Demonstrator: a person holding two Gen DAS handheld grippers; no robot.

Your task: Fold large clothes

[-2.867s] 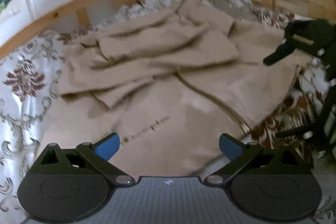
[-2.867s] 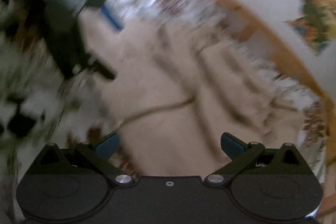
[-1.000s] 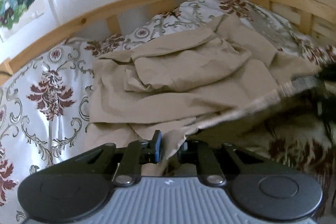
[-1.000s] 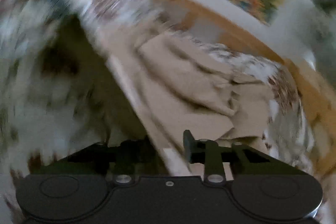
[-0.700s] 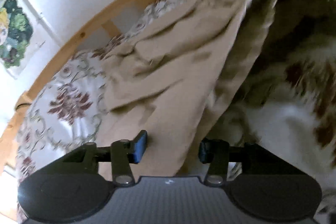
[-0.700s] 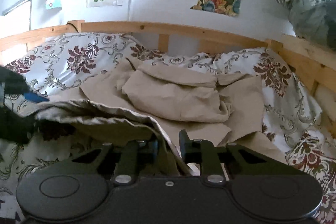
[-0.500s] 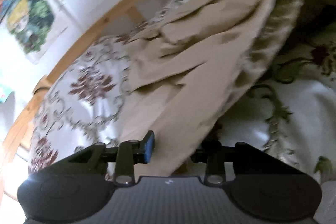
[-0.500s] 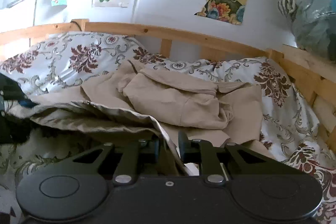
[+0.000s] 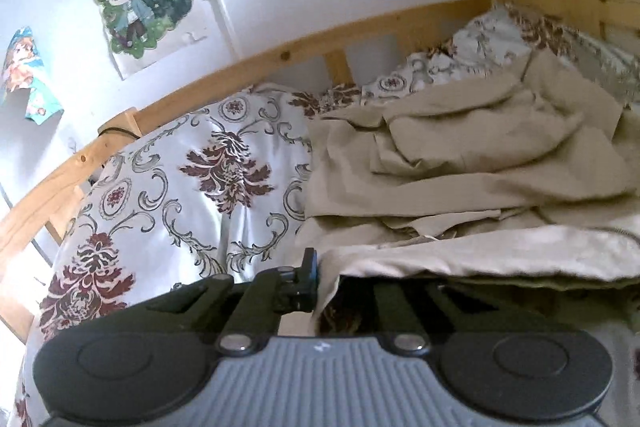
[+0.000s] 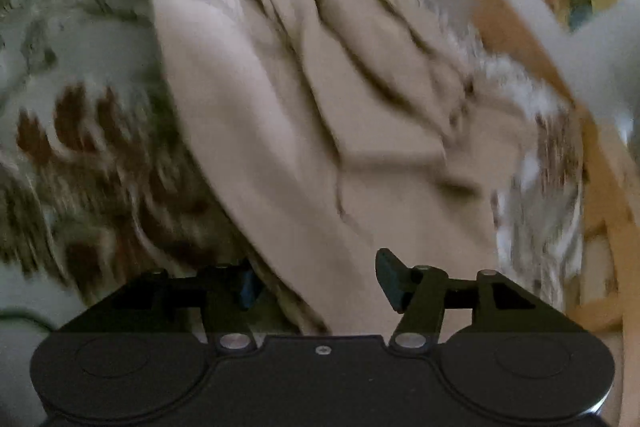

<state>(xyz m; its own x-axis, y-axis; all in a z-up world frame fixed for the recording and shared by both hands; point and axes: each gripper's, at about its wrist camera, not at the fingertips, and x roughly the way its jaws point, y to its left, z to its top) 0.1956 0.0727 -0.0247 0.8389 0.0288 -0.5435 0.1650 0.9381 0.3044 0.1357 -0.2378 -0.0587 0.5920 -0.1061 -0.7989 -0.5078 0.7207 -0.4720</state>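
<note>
The left gripper has its fingers pinched tight on a hem of the beige garment, lifting that edge off the bed. The right gripper is opening, its fingers spread apart with a band of the same cloth passing loosely between them, neither pad pressing it. The garment lies rumpled across the floral bedspread, bunched toward the wooden bed rail. Cartoon posters hang on the white wall behind.
</note>
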